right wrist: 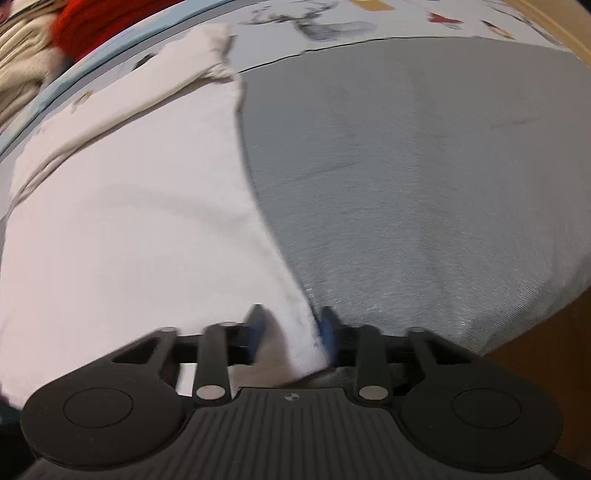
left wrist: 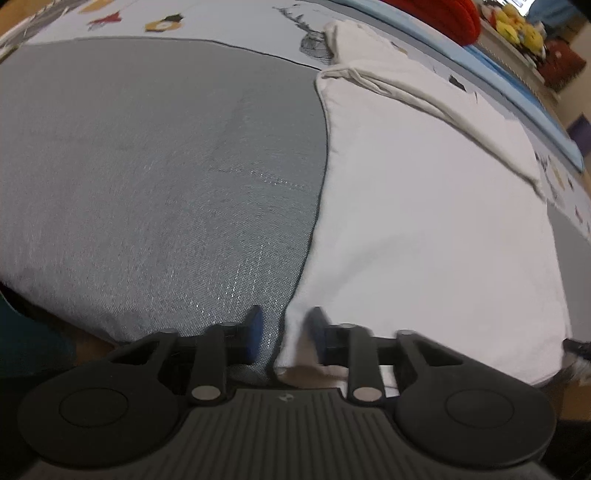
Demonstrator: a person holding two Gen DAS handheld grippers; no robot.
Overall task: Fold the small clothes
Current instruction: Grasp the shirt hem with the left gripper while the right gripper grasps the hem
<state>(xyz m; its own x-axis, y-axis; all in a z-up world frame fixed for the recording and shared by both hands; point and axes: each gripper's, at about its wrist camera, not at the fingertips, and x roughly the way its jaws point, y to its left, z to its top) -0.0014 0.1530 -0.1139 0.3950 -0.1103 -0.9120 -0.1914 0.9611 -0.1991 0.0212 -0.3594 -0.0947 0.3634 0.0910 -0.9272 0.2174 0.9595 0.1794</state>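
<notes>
A: What's the garment (left wrist: 424, 221) like?

B: White, soft-looking cloth, spread mostly flat on a grey mat (left wrist: 159, 177). Its body is smooth, with a straight side hem running along the mat from the near edge toward the far edge. At the far end a sleeve or folded strip lies creased across it, bunched at one point.

A: And where does it sit?

B: Half over the grey mat, reaching to the mat's near edge. The mat lies on a pale sheet printed with small coloured figures (left wrist: 162, 24), which shows past the mat's far edge. Something red (left wrist: 443, 14) sits beyond that.

A: The left gripper (left wrist: 284, 332)?

B: Down at the near edge, astride the garment's side hem. One blue pad is over the grey mat, the other over the white cloth. Both are blurred, but the jaws are drawn together, with the hem between them.

A: The right gripper (right wrist: 291, 332)?

B: Also at the near edge, on the opposite hem. A raised fold of white cloth stands between its blue pads, which are pinched on it
</notes>
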